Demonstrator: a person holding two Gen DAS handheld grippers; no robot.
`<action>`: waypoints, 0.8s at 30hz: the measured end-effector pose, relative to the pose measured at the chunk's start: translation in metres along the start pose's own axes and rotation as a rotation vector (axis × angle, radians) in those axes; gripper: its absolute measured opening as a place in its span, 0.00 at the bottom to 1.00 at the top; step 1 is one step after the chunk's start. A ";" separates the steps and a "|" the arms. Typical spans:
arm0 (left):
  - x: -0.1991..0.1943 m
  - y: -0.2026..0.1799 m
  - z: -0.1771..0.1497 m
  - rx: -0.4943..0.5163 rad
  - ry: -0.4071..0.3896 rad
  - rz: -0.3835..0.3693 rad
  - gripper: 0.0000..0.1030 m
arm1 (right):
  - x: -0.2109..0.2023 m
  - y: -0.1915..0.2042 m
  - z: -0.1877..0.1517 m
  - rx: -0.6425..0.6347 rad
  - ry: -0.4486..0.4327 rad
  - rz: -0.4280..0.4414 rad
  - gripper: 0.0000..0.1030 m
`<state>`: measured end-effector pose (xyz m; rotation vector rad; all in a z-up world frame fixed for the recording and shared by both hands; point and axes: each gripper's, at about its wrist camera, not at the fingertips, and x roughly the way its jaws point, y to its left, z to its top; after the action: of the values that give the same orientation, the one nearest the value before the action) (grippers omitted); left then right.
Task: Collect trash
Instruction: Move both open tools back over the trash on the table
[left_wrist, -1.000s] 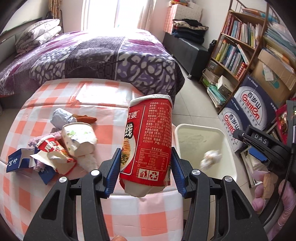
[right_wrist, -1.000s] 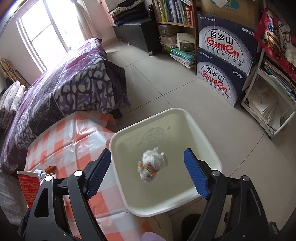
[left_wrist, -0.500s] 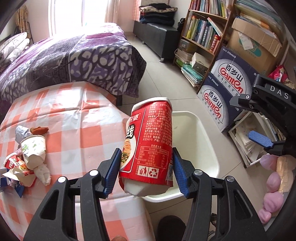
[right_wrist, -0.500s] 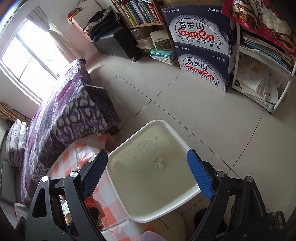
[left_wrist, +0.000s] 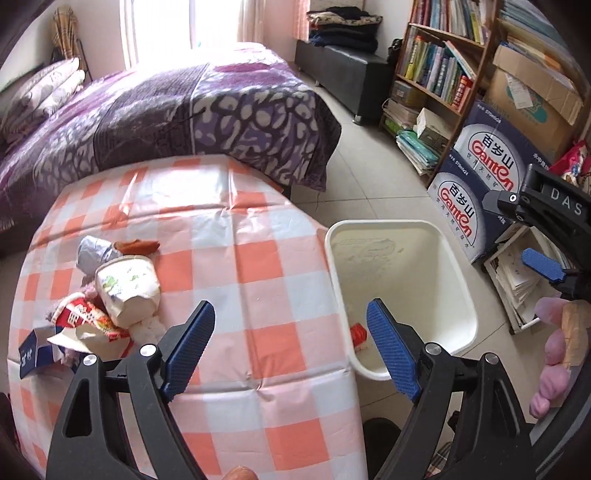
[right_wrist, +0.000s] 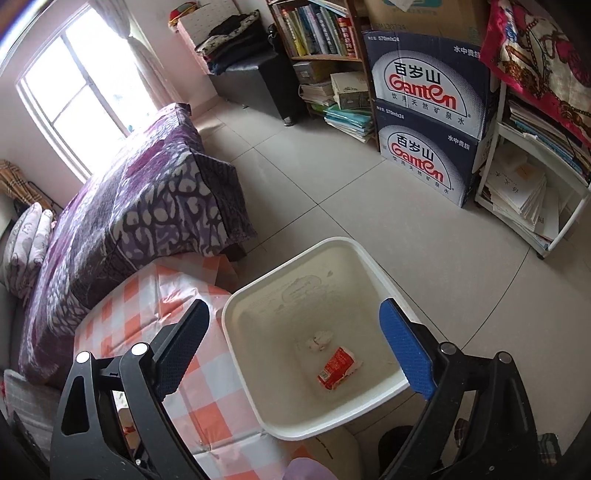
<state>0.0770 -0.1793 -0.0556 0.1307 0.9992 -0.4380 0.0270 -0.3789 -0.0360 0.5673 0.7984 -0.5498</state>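
The white bin (left_wrist: 454, 258) (right_wrist: 258, 398) stands on the floor at the table's right edge. The red noodle cup (right_wrist: 338, 368) lies on its bottom beside a crumpled white wad (right_wrist: 319, 339); part of the cup shows in the left wrist view (left_wrist: 358, 334). My left gripper (left_wrist: 291, 347) is open and empty above the table's right edge. My right gripper (right_wrist: 295, 347) is open and empty above the bin. Remaining trash lies at the table's left: a white paper cup (left_wrist: 127, 286), a red wrapper (left_wrist: 86, 317), a blue carton (left_wrist: 35, 350), a foil ball (left_wrist: 92, 251) and a brown scrap (left_wrist: 136, 245).
The table wears an orange-and-white checked cloth (left_wrist: 236, 280). A purple bed (left_wrist: 166, 110) lies behind it. Ganten water boxes (right_wrist: 428, 122), a bookshelf (left_wrist: 439, 70) and a white rack of papers (right_wrist: 532, 199) line the right wall.
My left gripper has opened and let go of the red noodle cup, which now lies in the bin. The white wad has settled on the bin's bottom. My right gripper stayed open above the bin.
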 end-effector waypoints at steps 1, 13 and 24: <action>0.000 0.009 -0.002 -0.025 0.023 -0.011 0.80 | 0.001 0.006 -0.003 -0.017 0.002 0.001 0.88; 0.000 0.081 -0.029 -0.136 0.097 0.047 0.80 | 0.023 0.077 -0.043 -0.170 0.090 0.029 0.89; -0.012 0.105 -0.035 -0.084 0.036 0.166 0.80 | 0.035 0.100 -0.059 -0.205 0.122 0.018 0.89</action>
<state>0.0870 -0.0701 -0.0739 0.1446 1.0315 -0.2425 0.0820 -0.2772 -0.0715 0.4208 0.9519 -0.4135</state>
